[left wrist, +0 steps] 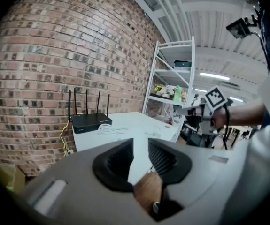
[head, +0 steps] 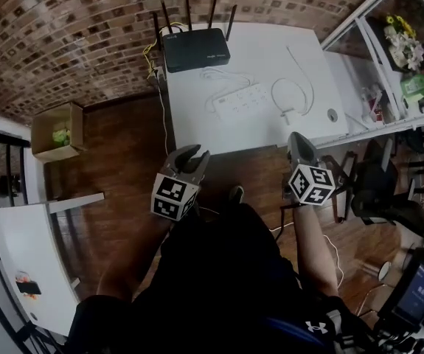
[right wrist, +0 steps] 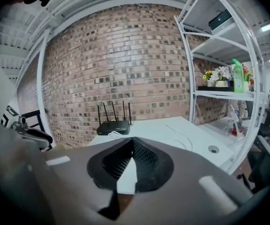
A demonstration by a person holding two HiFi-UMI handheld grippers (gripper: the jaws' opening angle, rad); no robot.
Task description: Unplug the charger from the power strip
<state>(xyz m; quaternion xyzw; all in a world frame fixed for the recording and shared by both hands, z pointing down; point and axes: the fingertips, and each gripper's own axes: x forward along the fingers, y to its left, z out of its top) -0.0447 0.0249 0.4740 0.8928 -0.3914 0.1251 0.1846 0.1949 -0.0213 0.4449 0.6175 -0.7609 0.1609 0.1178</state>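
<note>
In the head view the strip (head: 245,98) lies white on the white table (head: 263,50), its sockets too small to tell, and the charger (head: 287,114) is a small shape whose prongs cannot be made out. The right edge cuts off the shelf (head: 403,122), and the lower right corner cuts the screen (head: 420,292). What lies in the box (head: 43,127) is too small to name. In the left gripper view the body of the left gripper (left wrist: 140,144) covers the table's near part, and the strip cannot be picked out. In the right gripper view the right gripper (right wrist: 131,142) covers the table's middle, hiding strip and charger alike
</note>
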